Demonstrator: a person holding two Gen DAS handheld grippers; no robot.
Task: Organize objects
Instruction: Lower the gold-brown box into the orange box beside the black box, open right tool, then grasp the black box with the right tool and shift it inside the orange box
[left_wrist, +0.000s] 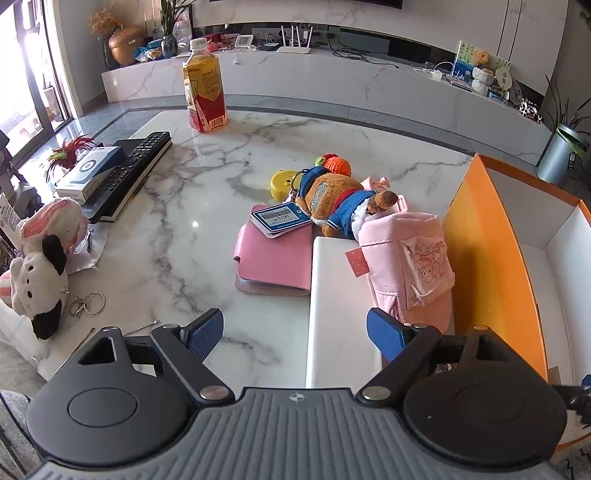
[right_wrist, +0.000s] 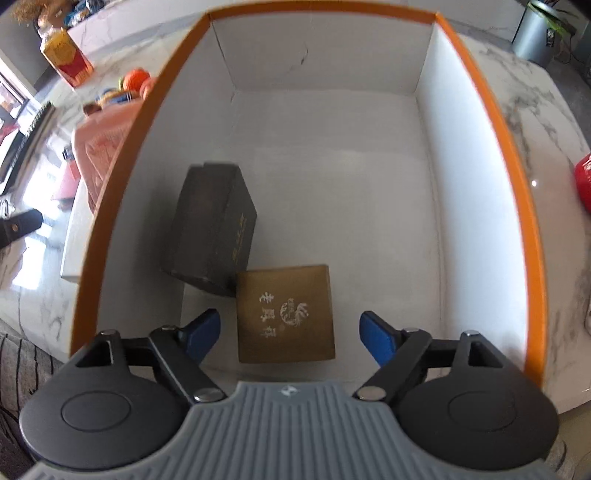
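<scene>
My right gripper (right_wrist: 290, 330) hangs open over the orange box (right_wrist: 526, 221), which is white inside. A small golden-brown box (right_wrist: 286, 314) lies on its floor between the blue pads, with a gap on each side. A dark box (right_wrist: 214, 229) leans beside it. My left gripper (left_wrist: 295, 328) is open and holds nothing, low over the marble table (left_wrist: 177, 236). Ahead of it lie a flat white box (left_wrist: 343, 314), a pink wallet (left_wrist: 273, 262), a pink pouch (left_wrist: 406, 258), a teddy bear (left_wrist: 332, 203) and a barcode tag (left_wrist: 280, 218). The orange box (left_wrist: 495, 258) stands at the right.
A drink bottle (left_wrist: 203, 92) stands at the table's far side. A black remote (left_wrist: 136, 173) and a blue-white carton (left_wrist: 92, 170) lie at the left. Plush toys (left_wrist: 37, 280) and a key ring (left_wrist: 86, 302) sit near the left edge. A red object (right_wrist: 583, 181) lies right of the orange box.
</scene>
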